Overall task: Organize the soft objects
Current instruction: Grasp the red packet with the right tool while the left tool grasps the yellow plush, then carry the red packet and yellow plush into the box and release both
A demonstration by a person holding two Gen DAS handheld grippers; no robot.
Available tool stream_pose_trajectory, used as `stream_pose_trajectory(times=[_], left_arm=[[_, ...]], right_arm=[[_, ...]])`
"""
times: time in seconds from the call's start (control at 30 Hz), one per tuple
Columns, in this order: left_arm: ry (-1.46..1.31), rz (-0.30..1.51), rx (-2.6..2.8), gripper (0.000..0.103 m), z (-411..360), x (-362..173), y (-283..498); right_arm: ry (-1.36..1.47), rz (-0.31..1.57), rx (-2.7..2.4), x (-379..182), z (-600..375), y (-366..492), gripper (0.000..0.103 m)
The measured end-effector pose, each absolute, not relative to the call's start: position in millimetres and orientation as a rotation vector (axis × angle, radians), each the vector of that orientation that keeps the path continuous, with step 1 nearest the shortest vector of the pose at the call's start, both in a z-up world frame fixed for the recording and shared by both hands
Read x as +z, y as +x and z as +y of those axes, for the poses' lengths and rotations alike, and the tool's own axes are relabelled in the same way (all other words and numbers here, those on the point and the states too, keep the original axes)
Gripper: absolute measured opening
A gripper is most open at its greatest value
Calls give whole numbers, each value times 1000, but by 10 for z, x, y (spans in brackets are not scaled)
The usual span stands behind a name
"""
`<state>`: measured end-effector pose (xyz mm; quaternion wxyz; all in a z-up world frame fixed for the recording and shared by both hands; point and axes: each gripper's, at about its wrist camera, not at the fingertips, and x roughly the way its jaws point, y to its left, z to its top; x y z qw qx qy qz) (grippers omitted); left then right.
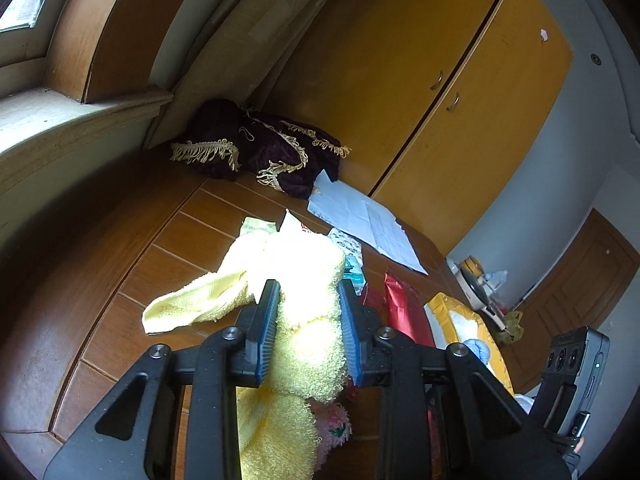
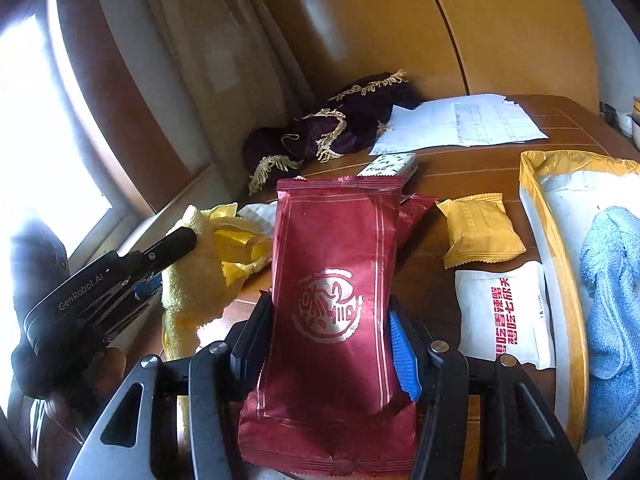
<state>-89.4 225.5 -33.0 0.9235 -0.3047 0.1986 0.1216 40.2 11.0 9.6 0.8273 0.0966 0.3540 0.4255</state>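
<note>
My left gripper (image 1: pixel 308 300) is shut on a pale yellow towel (image 1: pixel 308 280), which bulges between the blue pads and trails down to the wooden tabletop (image 1: pixel 132 240). A pink fuzzy item (image 1: pixel 336 424) lies under it. My right gripper (image 2: pixel 332 312) is shut on a red foil packet (image 2: pixel 332 300) with a gold emblem, held lengthwise between the fingers. In the right wrist view the left gripper (image 2: pixel 176 244) shows at the left with the yellow towel (image 2: pixel 200 272). A yellow-lined box (image 2: pixel 560 216) at the right holds a blue towel (image 2: pixel 612 280).
A dark purple fringed cloth (image 2: pixel 332 128) lies at the back by the wall, with white papers (image 2: pixel 460 124) beside it. A yellow snack packet (image 2: pixel 480 232), a white packet with red print (image 2: pixel 504 316) and a small printed pack (image 2: pixel 388 164) lie on the table. Wardrobe doors (image 1: pixel 440 80) stand behind.
</note>
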Motion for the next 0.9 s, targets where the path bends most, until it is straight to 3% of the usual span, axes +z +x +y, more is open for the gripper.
stream_pose_trajectory(times=[0.47,0.63,0.9], left_arm=[[-640,302,175,26,2224,-216,-1099],[-731,323,120,24,2214,-198,-1079],[-669,304,-77,23,1465,429,-930]], right_arm=[[201,625,1006,258,27,125,56],[210,679,1014,280,-83,161,55],[234,600,943,606,-779,109,55]])
